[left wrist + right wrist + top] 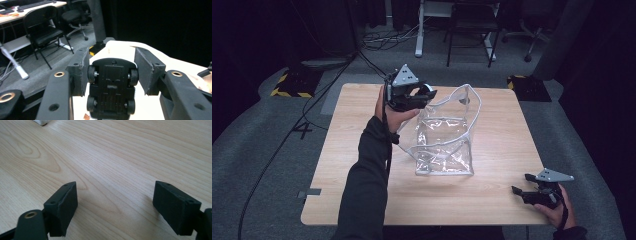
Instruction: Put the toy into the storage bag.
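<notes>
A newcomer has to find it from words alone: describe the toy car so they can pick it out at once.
Start at the wooden table and find the clear plastic bag standing at its middle. Just left of the bag's open top, the left gripper holds the toy car between its fingers. It is small and black, its four-wheeled underside facing the gripper's camera.

From the high view the toy car [424, 93] is mostly hidden behind the left claw [419, 95] and the hand, so u can't tell its shape. In the left gripper view its rear end [110, 116] is cut off by the bottom edge, underside only. Bag [444, 135] contents too see-thru to tell, tbh.
</notes>
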Demonstrator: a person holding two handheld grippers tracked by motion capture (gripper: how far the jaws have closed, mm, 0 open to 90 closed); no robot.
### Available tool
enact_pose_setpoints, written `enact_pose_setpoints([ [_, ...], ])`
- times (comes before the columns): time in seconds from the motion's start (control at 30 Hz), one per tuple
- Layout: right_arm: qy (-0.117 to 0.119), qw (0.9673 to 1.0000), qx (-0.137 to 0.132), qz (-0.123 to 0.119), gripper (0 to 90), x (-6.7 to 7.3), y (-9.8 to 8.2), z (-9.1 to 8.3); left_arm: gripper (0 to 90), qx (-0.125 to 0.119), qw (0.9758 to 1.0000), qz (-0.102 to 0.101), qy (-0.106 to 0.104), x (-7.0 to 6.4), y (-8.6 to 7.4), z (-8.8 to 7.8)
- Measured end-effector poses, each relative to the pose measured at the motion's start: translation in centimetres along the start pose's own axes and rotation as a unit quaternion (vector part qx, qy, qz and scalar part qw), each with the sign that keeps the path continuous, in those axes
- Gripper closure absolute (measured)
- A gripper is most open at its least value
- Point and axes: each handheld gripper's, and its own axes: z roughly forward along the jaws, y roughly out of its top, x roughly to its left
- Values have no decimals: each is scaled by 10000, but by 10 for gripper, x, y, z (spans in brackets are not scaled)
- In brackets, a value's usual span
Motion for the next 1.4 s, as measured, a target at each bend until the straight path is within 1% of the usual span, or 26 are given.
enact_pose_setpoints([
  [0.07,1,10000,-3,-9,202,0,0,0,482,28,10000,30,-7,-4,3,8],
  [0.1,1,10000,-3,-9,202,0,0,0,482,28,10000,30,-7,-4,3,8],
  [0.23,4,10000,-7,-26,202,0,0,0,482,58,9999,17,-109,-7,6,17],
  [0.33,3,10000,-5,-17,202,0,0,0,482,126,9999,19,-99,-9,8,25],
  [0.4,4,10000,-6,-26,202,0,0,0,482,210,9996,27,-182,-11,10,33],
  [0.43,4,10000,-6,-26,202,0,0,0,482,210,9996,27,-182,-11,10,33],
  [0.47,3,10000,-8,-26,202,0,0,0,482,323,9992,197,-118,-11,11,35],
  [0.53,4,10000,-8,-37,202,0,0,0,482,429,9986,246,-163,-14,14,44],
  [0.57,4,10000,-8,-37,202,0,0,0,482,429,9986,246,-163,-14,14,44],
  [0.6,4,10000,-8,-37,202,0,0,0,482,536,9980,297,-164,-16,14,49],
  [0.7,8,10000,-8,-39,202,0,0,0,482,598,9977,282,-162,-20,14,55],
  [0.77,11,10000,-10,-51,202,0,0,0,482,680,9969,322,-232,-22,14,61],
  [0.8,5,10000,-25,-42,202,0,0,0,482,781,9958,400,-253,-25,14,67],
  [0.83,5,10000,-25,-42,202,0,0,0,482,781,9958,400,-253,-25,14,67],
  [0.87,7,10000,-20,-52,202,0,0,0,482,866,9948,415,-333,-28,14,71],
  [0.93,19,10000,-9,-61,202,0,0,0,482,944,9939,471,-330,-31,13,76],
  [0.97,20,10000,-9,-63,201,0,0,0,482,1017,9928,513,-381,-32,13,78],
  [1.0,13,10000,-25,-60,202,0,-1,0,482,1046,9925,504,-387,-34,13,81],
  [1.1,14,10000,-22,-65,201,0,-1,0,482,1207,9900,565,-456,-35,12,85],
  [1.13,14,10000,-22,-65,201,0,-1,0,482,1253,9893,616,-417,-36,12,88],
  [1.17,14,10000,-20,-63,201,0,-1,0,482,1284,9889,604,-443,-37,11,90],
  [1.2,21,10000,-7,-70,201,0,0,0,481,1424,9864,712,-404,-39,10,94],
  [1.23,21,10000,-7,-70,201,0,0,0,482,1424,9864,712,-404,-39,10,94],
  [1.27,14,10000,-13,-56,201,0,0,0,482,1534,9843,770,-404,-40,10,95],
  [1.37,14,10000,-18,-63,201,0,-1,0,481,1695,9813,817,-408,-41,8,101],
  [1.4,13,10000,-22,-66,201,0,-1,0,481,1776,9793,862,-437,-42,7,104],
])
